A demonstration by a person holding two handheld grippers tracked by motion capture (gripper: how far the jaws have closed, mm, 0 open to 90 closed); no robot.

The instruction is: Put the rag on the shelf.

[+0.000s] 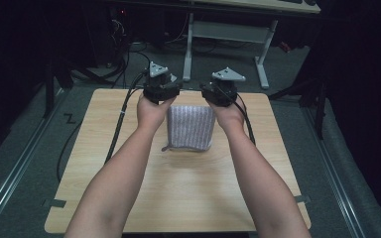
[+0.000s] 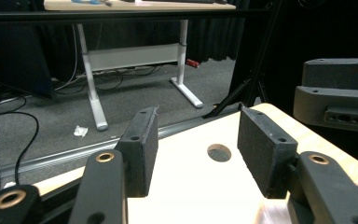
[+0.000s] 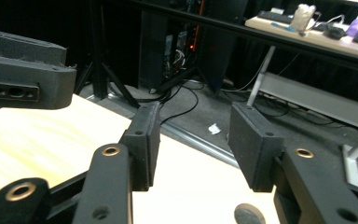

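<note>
Two grippers sit side by side near the desk's far edge, both above the far end of a folded striped cloth [image 1: 190, 127]. Cloth lies flat at desk centre, slightly toward the far edge, long axis running near edge to far edge, a small tab sticking out at its near-left corner. Left gripper [image 2: 198, 144]: jaws spread wide, nothing between them, bare desk [image 2: 191, 186] and a round hole [image 2: 219, 152] visible through the gap. Right gripper [image 3: 196, 140]: jaws likewise wide apart, empty, pointing past the far edge toward the floor. Neither touches the cloth.
</note>
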